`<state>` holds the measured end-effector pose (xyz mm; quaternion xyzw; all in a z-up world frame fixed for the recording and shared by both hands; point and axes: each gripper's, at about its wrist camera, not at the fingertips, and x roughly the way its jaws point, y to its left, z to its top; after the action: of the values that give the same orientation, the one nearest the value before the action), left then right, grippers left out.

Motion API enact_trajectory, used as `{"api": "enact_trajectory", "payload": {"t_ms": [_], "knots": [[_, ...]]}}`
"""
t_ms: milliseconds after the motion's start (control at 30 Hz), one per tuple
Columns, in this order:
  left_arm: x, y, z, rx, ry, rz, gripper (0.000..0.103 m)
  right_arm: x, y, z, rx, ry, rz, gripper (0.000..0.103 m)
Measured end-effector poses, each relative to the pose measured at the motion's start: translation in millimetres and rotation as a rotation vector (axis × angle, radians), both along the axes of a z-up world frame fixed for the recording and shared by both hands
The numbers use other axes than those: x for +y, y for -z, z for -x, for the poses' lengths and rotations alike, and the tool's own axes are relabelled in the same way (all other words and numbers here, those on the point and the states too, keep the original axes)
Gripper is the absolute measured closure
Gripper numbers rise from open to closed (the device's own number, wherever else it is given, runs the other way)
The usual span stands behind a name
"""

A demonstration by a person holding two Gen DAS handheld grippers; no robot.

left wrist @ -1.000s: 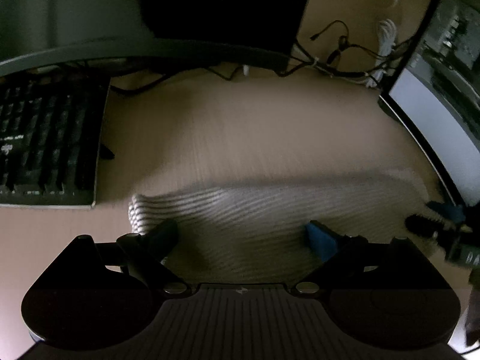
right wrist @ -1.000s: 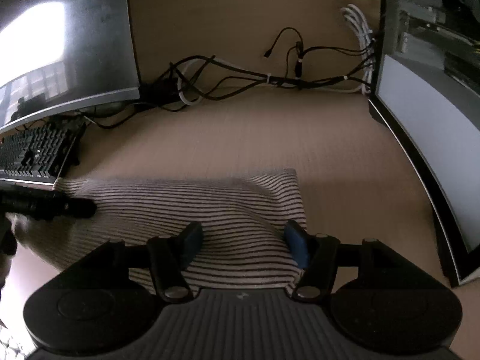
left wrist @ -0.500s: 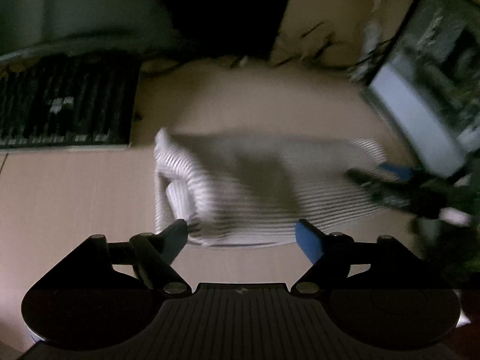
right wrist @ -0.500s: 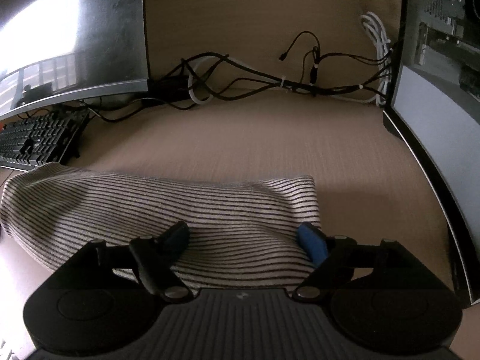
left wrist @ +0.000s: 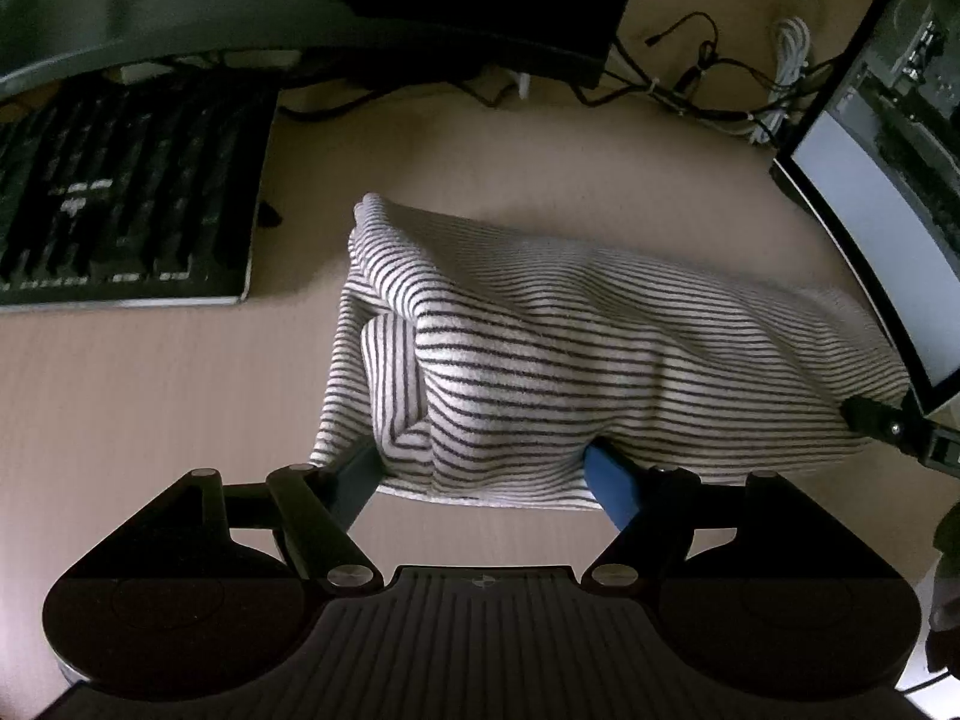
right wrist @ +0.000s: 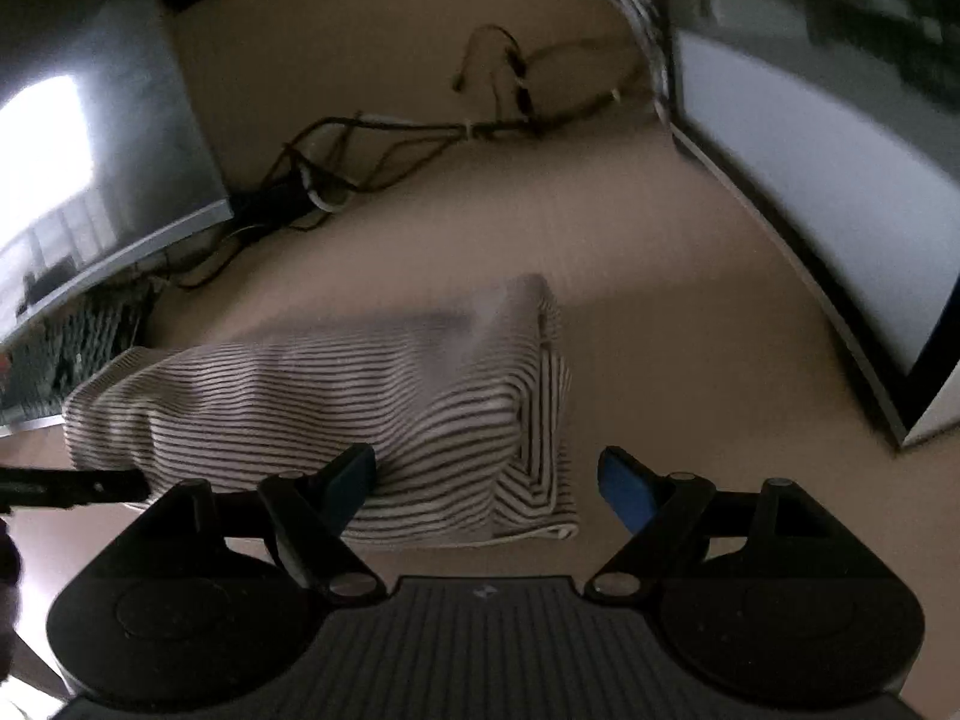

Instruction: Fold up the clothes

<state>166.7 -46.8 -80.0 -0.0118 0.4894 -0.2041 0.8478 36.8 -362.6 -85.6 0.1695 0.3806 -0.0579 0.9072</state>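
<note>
Striped cloth [left wrist: 600, 360], folded into a thick bundle, lying on a tan desk [left wrist: 150, 390] between keyboard [left wrist: 120, 198] and monitor [left wrist: 870, 192]. Left tongs [left wrist: 483, 468] spread wide astride its near edge, right tongs [right wrist: 486, 474] likewise; neither gripping. No legible writing; keyboard lettering blurred.

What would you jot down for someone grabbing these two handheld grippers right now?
Left gripper: open, its fingers straddling the near edge of the black-and-white striped knit garment, not pinching it.
Right gripper: open, over the garment's right corner; nothing gripped.
The garment lies on the tan wooden desk as a puffy folded bundle, between the black keyboard and the monitor.
Done: several folds, it seems.
Left: probably flatten or fold once more.
</note>
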Motion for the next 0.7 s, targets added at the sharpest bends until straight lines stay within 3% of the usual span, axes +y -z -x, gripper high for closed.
{"api": "enact_trajectory", "payload": {"t_ms": [100, 233, 433, 567, 633, 700], "knots": [[-4.1, 1.0, -7.3, -0.001, -0.008, -0.005, 0.020, -7.6, 9.7, -10.7, -0.010, -0.003, 0.003, 0.023], [-7.9, 2.2, -14.6, 0.003, -0.025, -0.009, 0.017, -15.7, 19.6, -29.3, -0.043, -0.041, 0.084, 0.023], [-12.8, -5.9, -7.2, -0.006, -0.031, -0.032, 0.017, -11.3, 16.6, -56.4, -0.065, -0.054, 0.156, 0.023], [-7.6, -46.6, 21.1, -0.143, 0.017, -0.026, 0.017, 1.1, -12.7, -36.6, -0.117, -0.041, 0.235, 0.023], [-5.0, -68.9, 33.9, -0.216, 0.055, 0.026, 0.014, -4.9, -28.4, -18.7, -0.156, -0.045, 0.268, 0.023], [-7.7, -77.3, 33.3, -0.238, 0.084, 0.084, 0.009, -1.7, -41.5, -9.1, -0.194, -0.092, 0.263, 0.023]]}}
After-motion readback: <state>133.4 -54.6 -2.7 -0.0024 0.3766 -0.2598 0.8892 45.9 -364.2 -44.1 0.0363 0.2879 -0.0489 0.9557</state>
